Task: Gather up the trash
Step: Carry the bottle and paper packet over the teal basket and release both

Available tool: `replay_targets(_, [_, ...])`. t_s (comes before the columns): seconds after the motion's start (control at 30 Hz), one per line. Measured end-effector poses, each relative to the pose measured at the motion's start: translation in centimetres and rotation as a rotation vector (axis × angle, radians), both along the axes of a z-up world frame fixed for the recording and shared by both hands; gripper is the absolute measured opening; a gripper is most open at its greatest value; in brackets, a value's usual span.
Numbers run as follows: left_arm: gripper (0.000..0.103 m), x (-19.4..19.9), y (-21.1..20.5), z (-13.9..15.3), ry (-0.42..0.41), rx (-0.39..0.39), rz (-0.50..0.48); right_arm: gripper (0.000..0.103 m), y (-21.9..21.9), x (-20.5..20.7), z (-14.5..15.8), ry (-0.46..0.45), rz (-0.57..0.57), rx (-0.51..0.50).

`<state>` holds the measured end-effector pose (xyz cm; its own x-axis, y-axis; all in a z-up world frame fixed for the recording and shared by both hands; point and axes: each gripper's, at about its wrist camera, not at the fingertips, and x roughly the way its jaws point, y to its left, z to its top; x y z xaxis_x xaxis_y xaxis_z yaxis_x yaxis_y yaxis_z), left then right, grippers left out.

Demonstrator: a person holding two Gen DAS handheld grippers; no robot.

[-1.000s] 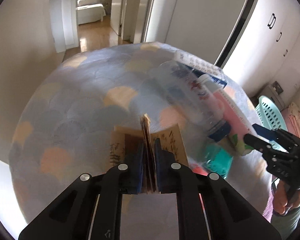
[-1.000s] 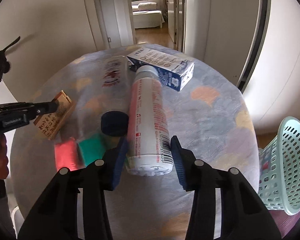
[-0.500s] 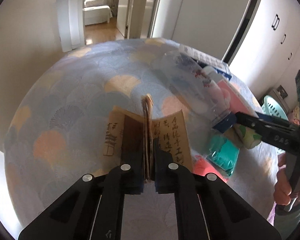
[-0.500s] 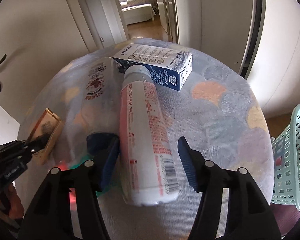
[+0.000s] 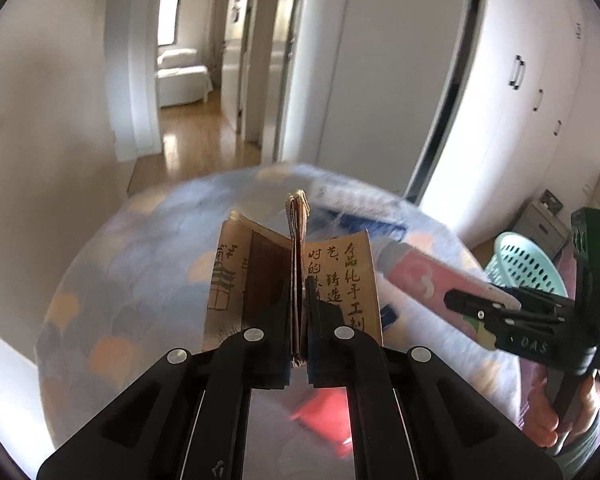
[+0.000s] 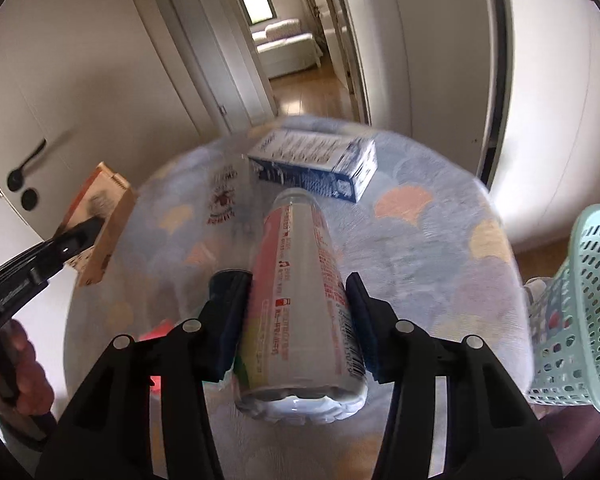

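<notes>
My left gripper (image 5: 300,300) is shut on a flattened brown paper packet (image 5: 352,280) with black characters and holds it above the round table (image 5: 132,280). The right wrist view shows the same packet (image 6: 108,216) at the left, clear of the cloth. My right gripper (image 6: 292,280) has a pink and white bottle (image 6: 300,320) between its jaws. The jaws are closing and both pads press on its sides. The bottle (image 5: 424,276) hangs tilted, neck pointing away. A mint green mesh basket (image 6: 580,300) stands to the right of the table.
A blue and white carton (image 6: 316,164) lies at the far side of the table (image 6: 420,260). A clear bottle (image 6: 220,200) with a dark blue cap lies left of my right gripper. A red wrapper (image 5: 324,420) lies near the front edge. A person's hands hold both grippers.
My left gripper has lifted the paper packet off the cloth. My right gripper widened around the pink bottle, then closed on it and raised it a little.
</notes>
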<state>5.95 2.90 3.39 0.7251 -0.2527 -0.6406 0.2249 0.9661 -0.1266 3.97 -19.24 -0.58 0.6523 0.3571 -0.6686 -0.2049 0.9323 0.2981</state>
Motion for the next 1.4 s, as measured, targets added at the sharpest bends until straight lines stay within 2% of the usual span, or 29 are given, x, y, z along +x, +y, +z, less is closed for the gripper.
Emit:
replay_targets(0.27, [0.003, -0.2, -7.3, 3.6, -0.086, 0.016, -0.150, 0.047, -5.7, -4.2, 3.8, -0.119, -0.111, 0.049])
replay_targets(0.5, [0.003, 0.0, -15.7, 5.0, -0.124, 0.022, -0.310, 0.047, -13.2, -7.5, 5.3, -0.187, -0.324, 0.044])
replay_targets(0.63, [0.003, 0.9, -21.3, 4.8, -0.111, 0.003, -0.399, 0.047, -17.6, -8.7, 5.2, -0.192, -0.456, 0.036])
replay_targets(0.83, [0.003, 2.1, -28.9, 3.0, -0.073, 0.018, -0.508, 0.047, -23.9, -9.1, 3.5, -0.150, -0.647, 0.009])
replay_targets(1.0, [0.003, 3.5, -34.8, 0.7, -0.035, 0.049, -0.573, 0.047, -27.7, -8.7, 1.5, -0.099, -0.755, 0.014])
replay_targets(1.17, [0.003, 4.7, -38.7, -2.2, 0.018, 0.077, -0.607, 0.047, -30.6, -8.5, -0.9, -0.029, -0.844, 0.024])
replay_targets(1.4, [0.003, 6.2, -42.0, -5.4, 0.087, 0.106, -0.623, 0.047, -32.3, -7.8, -4.4, 0.049, -0.886, 0.046])
